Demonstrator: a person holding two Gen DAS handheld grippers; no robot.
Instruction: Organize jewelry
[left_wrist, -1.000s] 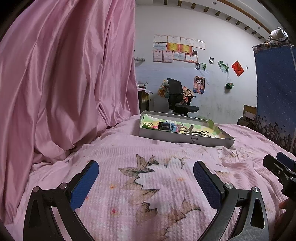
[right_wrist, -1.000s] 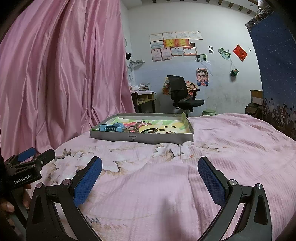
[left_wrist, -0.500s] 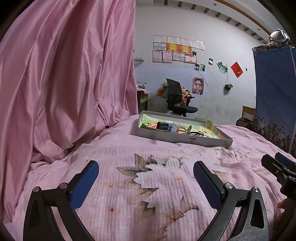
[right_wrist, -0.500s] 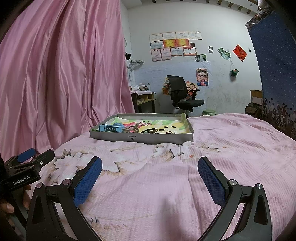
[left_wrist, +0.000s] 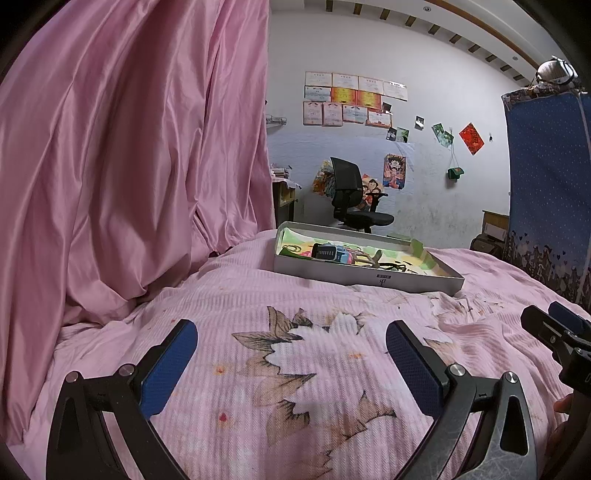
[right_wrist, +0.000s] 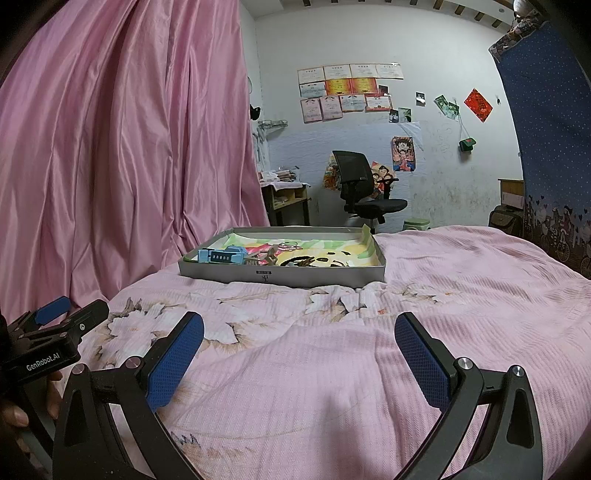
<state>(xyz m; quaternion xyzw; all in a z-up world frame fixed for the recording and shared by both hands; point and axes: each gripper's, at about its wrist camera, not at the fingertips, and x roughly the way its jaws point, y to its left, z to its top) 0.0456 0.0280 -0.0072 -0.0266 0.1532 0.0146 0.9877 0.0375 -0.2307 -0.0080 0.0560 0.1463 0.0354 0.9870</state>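
Jaws wide and empty, I am holding the left gripper low while the tray of jewelry is sitting mid-frame, and the right gripper, equally spread, is facing small, light, tangle-prone pieces best pinched at their rigid parts.

Right wrist view. R gripper over pink bed, jaws wide apart w/ nothing between. Grey tray further back on bed, holding blue watch at left end, plus small jewelry items. L gripper at left edge; hand below it.
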